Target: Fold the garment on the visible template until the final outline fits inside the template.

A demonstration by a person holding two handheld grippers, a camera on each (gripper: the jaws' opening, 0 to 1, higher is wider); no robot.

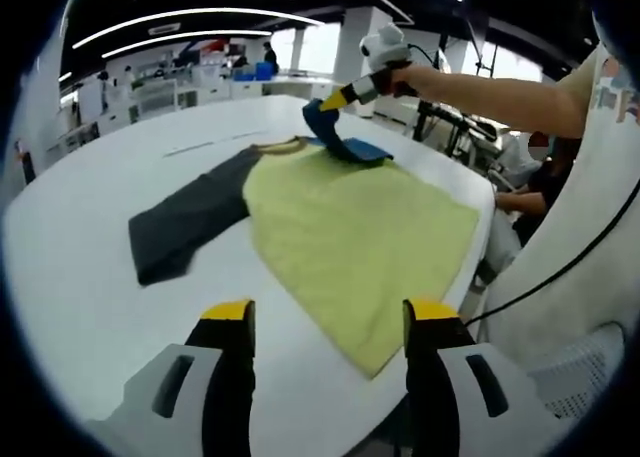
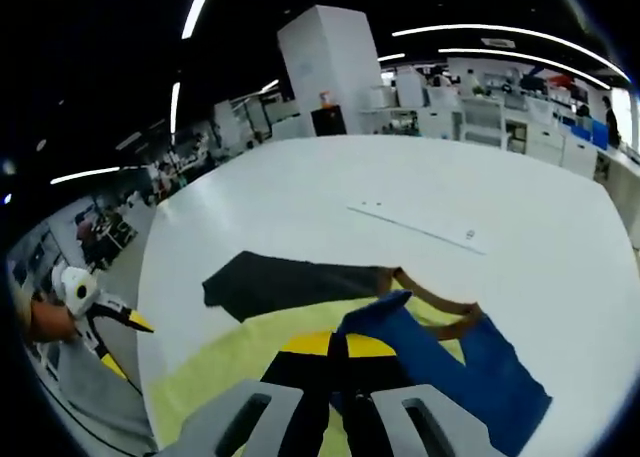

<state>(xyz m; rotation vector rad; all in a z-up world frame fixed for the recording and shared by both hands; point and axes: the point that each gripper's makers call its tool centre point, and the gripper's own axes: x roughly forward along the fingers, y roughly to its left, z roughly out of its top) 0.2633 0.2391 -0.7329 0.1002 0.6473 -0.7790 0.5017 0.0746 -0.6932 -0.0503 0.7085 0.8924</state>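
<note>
Shirt is laid out on a big white table, and it's a soft knit thing with a pale yellow body, one dark grey sleeve stretched flat toward the middle of the table, and a blue sleeve on the far side. Brown trim runs round the neck. The yellow hem comes right up to the table's near edge in the left gripper view, with one corner almost at the rim.

The right gripper has its yellow-tipped jaws clamped together on the blue sleeve, which is lifted off the table and curling over onto the yellow part. You can see the pinch close up in the right gripper view, blue fabric bunched up right at the closed tips.

The left gripper hangs over the near edge with its jaws apart, nothing between them, just short of the hem.

Loads of bare tabletop past the grey sleeve. There's a thin pale strip lying flat out there, well apart from the shirt. A cable droops off the table's right side, and desks and a white pillar sit in the background.
</note>
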